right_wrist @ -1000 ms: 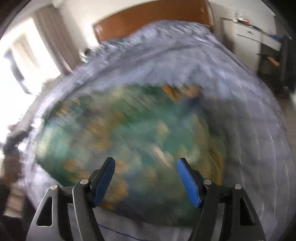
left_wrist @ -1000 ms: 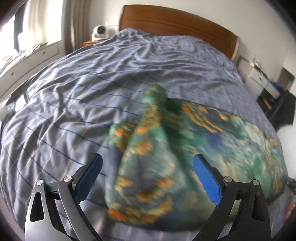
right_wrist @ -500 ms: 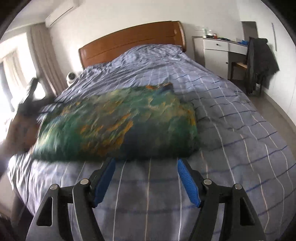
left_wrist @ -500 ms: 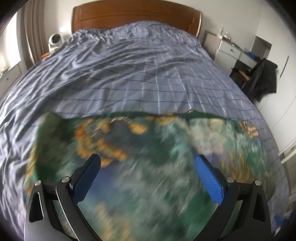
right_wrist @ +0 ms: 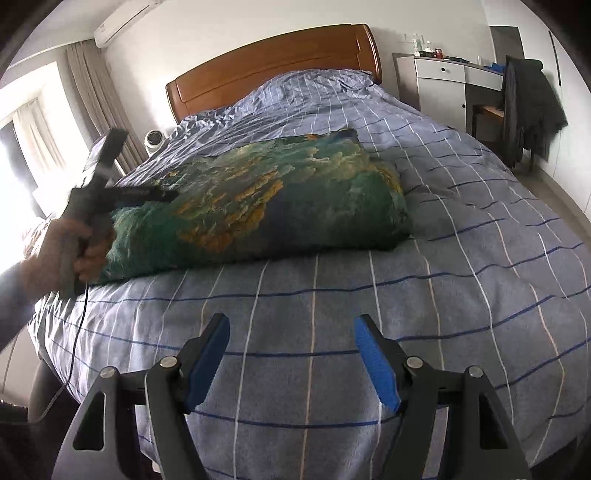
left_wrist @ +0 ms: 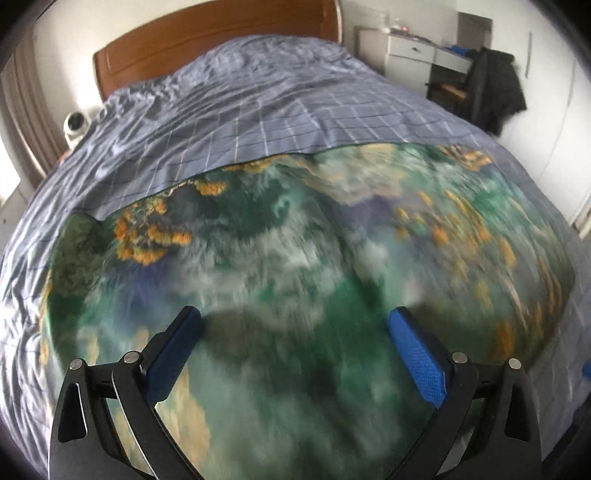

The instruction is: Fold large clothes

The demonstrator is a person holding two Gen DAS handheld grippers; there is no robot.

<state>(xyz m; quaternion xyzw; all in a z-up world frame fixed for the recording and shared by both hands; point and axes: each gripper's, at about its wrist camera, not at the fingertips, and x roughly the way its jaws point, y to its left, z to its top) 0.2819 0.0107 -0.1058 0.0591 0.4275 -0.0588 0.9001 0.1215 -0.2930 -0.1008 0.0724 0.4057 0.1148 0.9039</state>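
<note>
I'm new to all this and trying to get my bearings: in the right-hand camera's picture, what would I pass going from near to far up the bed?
Right tool → bare checked bedspread → folded green and orange garment → rumpled bedding → wooden headboard.

I am looking across a bed (right_wrist: 424,206) covered in a blue checked duvet (right_wrist: 480,258), rumpled toward the far end. Behind it stands a curved brown wooden headboard (right_wrist: 273,66) against a white wall (right_wrist: 258,22). To my left, grey-brown curtains (right_wrist: 92,96) hang beside a bright window (right_wrist: 26,147), and an air conditioner (right_wrist: 125,20) sits high on the wall. A small white round device (right_wrist: 154,138) sits beside the bed. On the right are a white cabinet (right_wrist: 441,85) and a dark garment (right_wrist: 528,107) draped over a chair.
</note>
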